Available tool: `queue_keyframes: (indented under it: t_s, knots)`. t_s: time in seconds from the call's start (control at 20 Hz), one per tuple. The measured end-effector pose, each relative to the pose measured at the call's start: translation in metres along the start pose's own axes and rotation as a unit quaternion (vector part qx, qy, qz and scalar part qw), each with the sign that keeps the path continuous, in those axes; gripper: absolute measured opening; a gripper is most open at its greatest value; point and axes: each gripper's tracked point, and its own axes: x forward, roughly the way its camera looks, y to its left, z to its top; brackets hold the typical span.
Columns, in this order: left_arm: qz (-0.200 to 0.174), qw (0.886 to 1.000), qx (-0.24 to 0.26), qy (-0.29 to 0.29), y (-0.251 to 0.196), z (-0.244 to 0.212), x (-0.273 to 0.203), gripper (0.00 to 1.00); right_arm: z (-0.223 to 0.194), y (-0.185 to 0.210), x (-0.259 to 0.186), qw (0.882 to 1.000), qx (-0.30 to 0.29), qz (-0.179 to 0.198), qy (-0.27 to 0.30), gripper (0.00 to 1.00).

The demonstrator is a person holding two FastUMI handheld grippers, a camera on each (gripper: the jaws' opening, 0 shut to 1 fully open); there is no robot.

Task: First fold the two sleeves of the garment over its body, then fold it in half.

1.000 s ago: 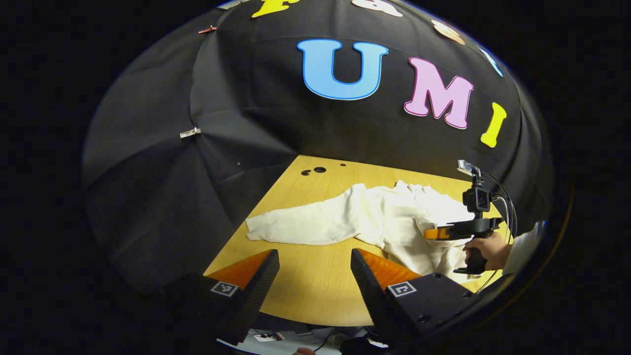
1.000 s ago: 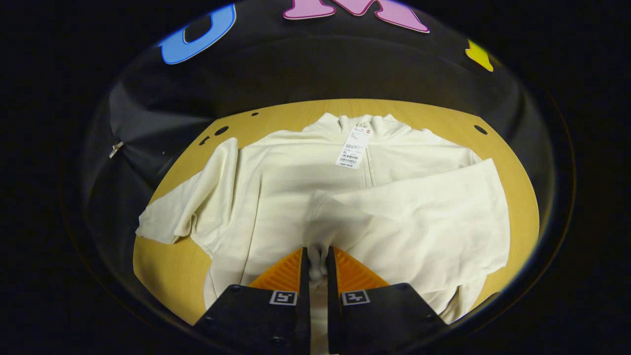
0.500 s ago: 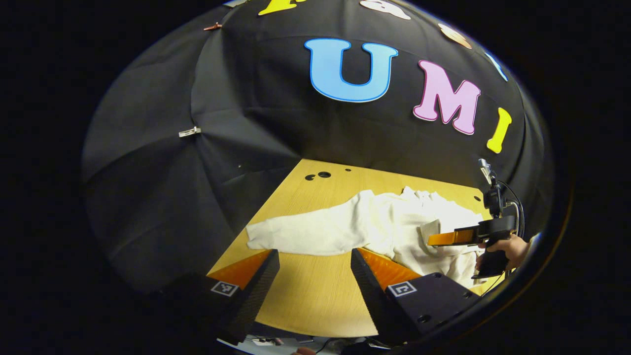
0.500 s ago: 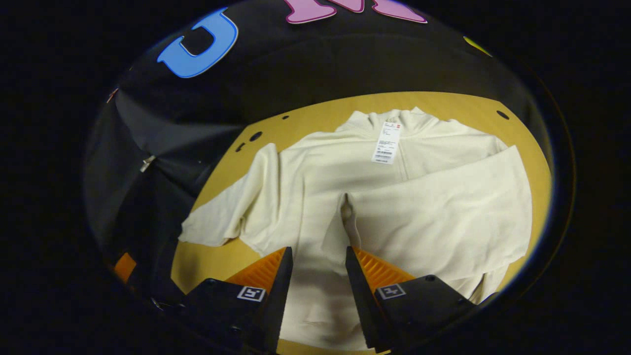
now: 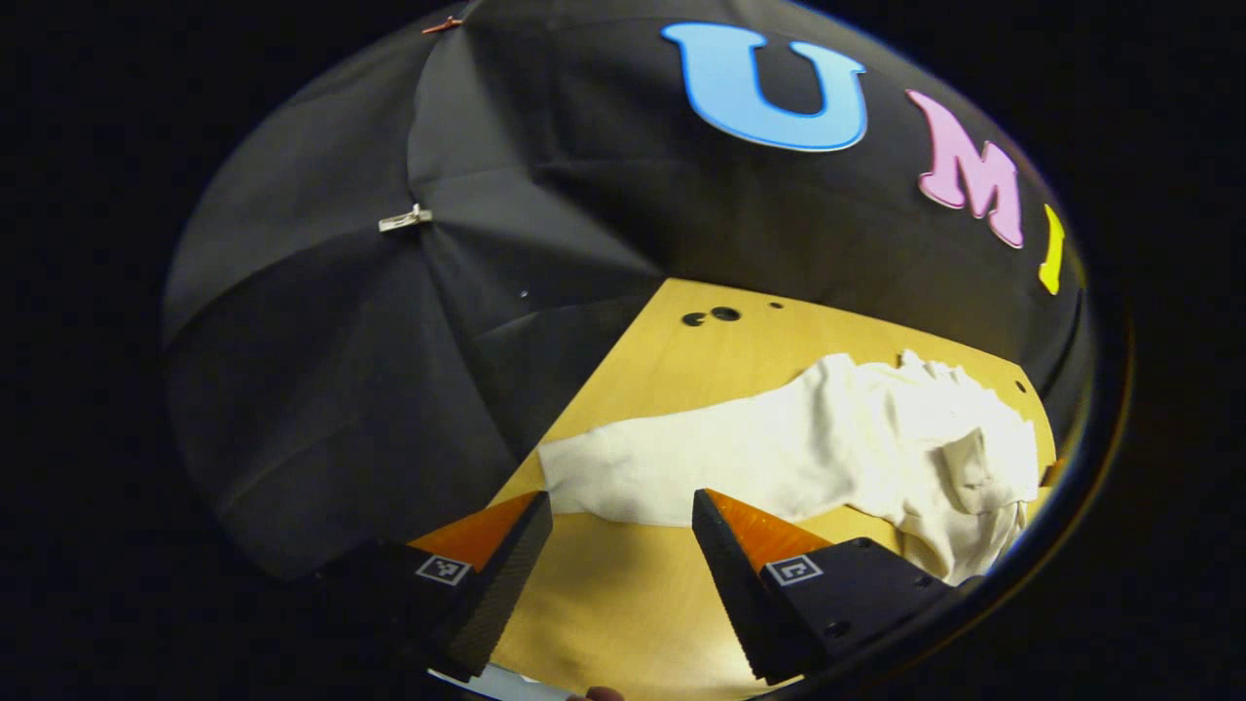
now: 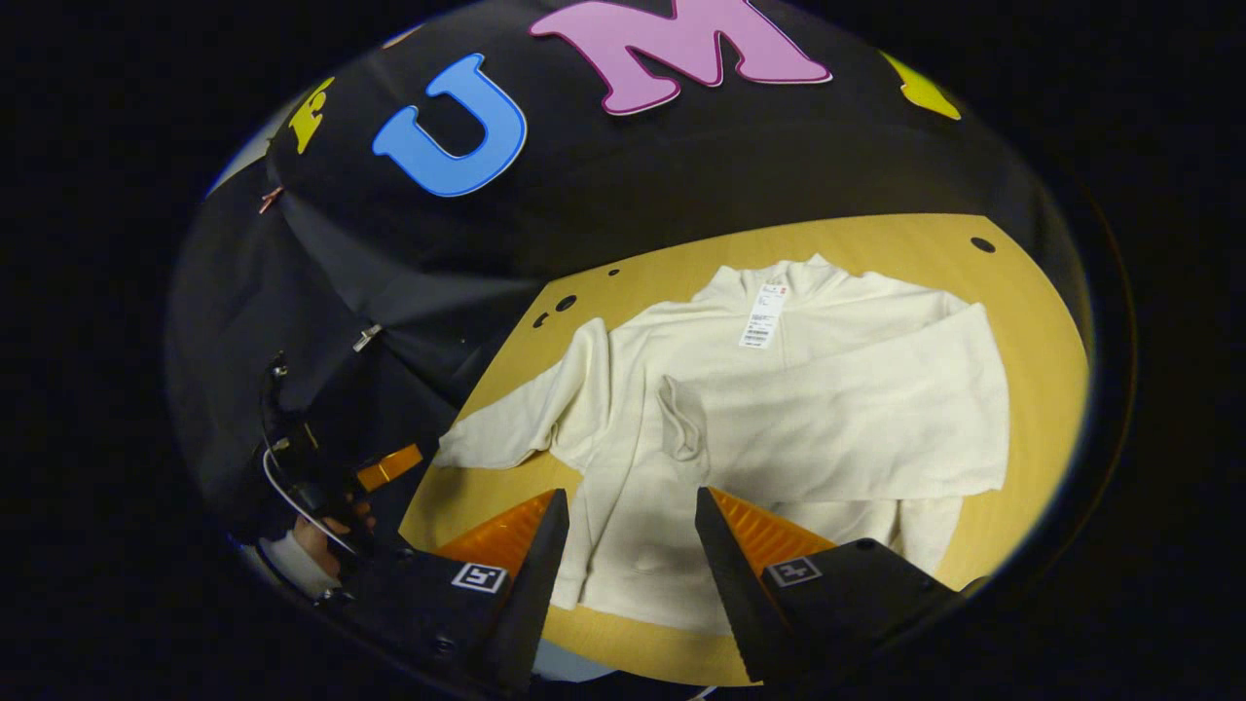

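A cream garment (image 6: 623,389) lies face up on the wooden table (image 6: 1042,321), collar at the far side, with a white tag (image 6: 762,316) on its chest. Its right sleeve (image 6: 857,409) is folded across the body, cuff (image 6: 681,428) near the middle. The other sleeve (image 6: 506,433) stretches out to the left, flat on the wood. My right gripper (image 6: 630,498) is open above the garment's hem, holding nothing. In the left gripper view my left gripper (image 5: 618,506) is open just short of the outstretched sleeve (image 5: 720,458). A hand (image 6: 313,537) holds the left gripper (image 6: 409,456), seen in the right gripper view.
Small round holes (image 5: 715,314) mark the table's far left corner, and another hole (image 6: 981,244) sits at the far right. Black cloth walls close the table's left and back edges. Bare wood (image 5: 604,604) lies between the left gripper and the sleeve.
My right gripper let go of the folded sleeve's cuff, opened and drew back toward the hem. My left gripper moved closer to the outstretched sleeve.
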Motion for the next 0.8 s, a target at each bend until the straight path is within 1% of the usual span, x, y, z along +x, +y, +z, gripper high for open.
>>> queue_keyframes:
  t_s: [0.1, 0.15, 0.2, 0.3, 0.35, 0.4, 0.5, 0.55, 0.65, 0.75, 0.8]
  knots:
    - [0.02, 1.0, 0.001, 0.016, 0.011, -0.004, 0.023, 0.94, -0.005, -0.014, -0.025, 1.0, -0.004, -0.016, -0.006, 0.81]
    - [0.026, 0.999, 0.005, 0.022, 0.014, -0.006, 0.031, 0.94, -0.008, -0.023, -0.038, 1.0, 0.002, -0.026, -0.009, 0.81]
    - [0.032, 0.999, 0.01, 0.027, 0.017, -0.007, 0.037, 0.91, -0.011, -0.032, -0.047, 0.999, 0.007, -0.035, -0.009, 0.81]
    - [0.04, 0.998, 0.017, 0.045, 0.019, -0.012, 0.052, 0.91, -0.017, -0.05, -0.067, 0.998, 0.01, -0.057, -0.013, 0.81]
    - [0.04, 0.997, 0.019, 0.056, 0.019, -0.016, 0.057, 0.94, -0.02, -0.059, -0.077, 0.998, 0.012, -0.065, -0.014, 0.81]
    - [0.044, 0.997, 0.022, 0.065, 0.021, -0.019, 0.064, 0.91, -0.023, -0.066, -0.085, 0.997, 0.018, -0.073, -0.015, 0.81]
    - [0.056, 0.995, 0.025, 0.084, 0.025, -0.026, 0.078, 0.95, -0.025, -0.078, -0.097, 0.995, 0.025, -0.091, -0.02, 0.81]
    - [0.06, 0.993, 0.025, 0.094, 0.026, -0.03, 0.083, 0.96, -0.026, -0.086, -0.104, 0.994, 0.024, -0.103, -0.024, 0.81]
    - [0.056, 0.991, 0.016, 0.121, 0.028, -0.043, 0.088, 0.96, -0.022, -0.091, -0.112, 0.993, 0.019, -0.114, -0.033, 0.81]
    - [0.045, 0.991, 0.008, 0.124, 0.026, -0.043, 0.088, 0.97, -0.02, -0.09, -0.116, 0.993, 0.019, -0.113, -0.039, 0.81]
    - [0.036, 0.991, -0.008, 0.126, 0.025, -0.043, 0.09, 0.95, -0.02, -0.087, -0.115, 0.993, 0.02, -0.109, -0.039, 0.81]
